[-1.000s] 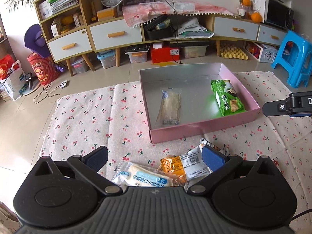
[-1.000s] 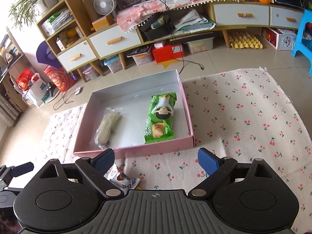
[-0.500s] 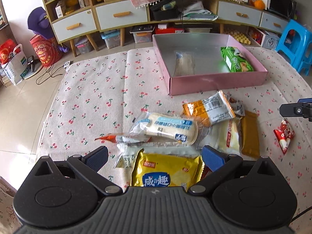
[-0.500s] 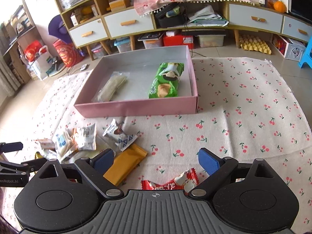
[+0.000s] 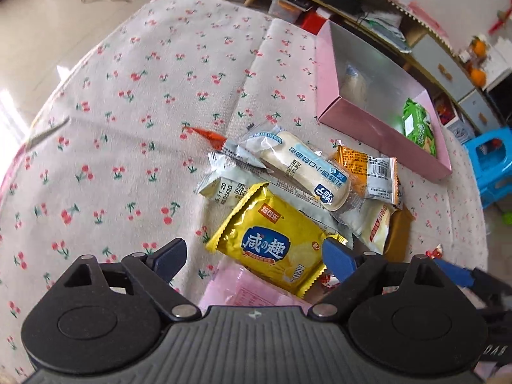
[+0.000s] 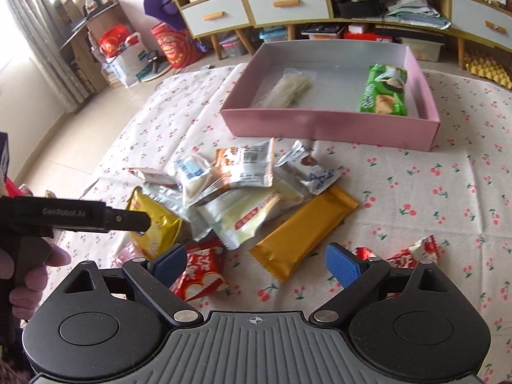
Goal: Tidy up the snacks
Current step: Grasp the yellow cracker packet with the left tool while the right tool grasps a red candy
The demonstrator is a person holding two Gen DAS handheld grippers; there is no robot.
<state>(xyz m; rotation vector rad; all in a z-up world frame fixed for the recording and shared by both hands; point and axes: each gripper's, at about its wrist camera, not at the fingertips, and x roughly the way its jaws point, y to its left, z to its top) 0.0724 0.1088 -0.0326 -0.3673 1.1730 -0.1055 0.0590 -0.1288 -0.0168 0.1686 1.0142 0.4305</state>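
My left gripper is down low over the snack pile now, jaws spread wide and gripping nothing, where a second ago it looked across at the pink box from higher up. Right between the jaws sits a yellow packet with "咸の趣" on a blue badge and "ARID" near its edge. Just past it lies a long white bun pack with blue Chinese print, resting on a silver wrapper stamped "11.20". An orange packet with a barcode sits beside the bun.

My right gripper has dropped too, jaws released, empty. A red-and-white packet lies by its left finger, a plain gold bar runs between them. From this side the left gripper's black body reads "GenRobot.AI".

The box holds a green biscuit pack and a clear bag, well apart, both unmoved. Everything lies on a cherry-print cloth on the floor.
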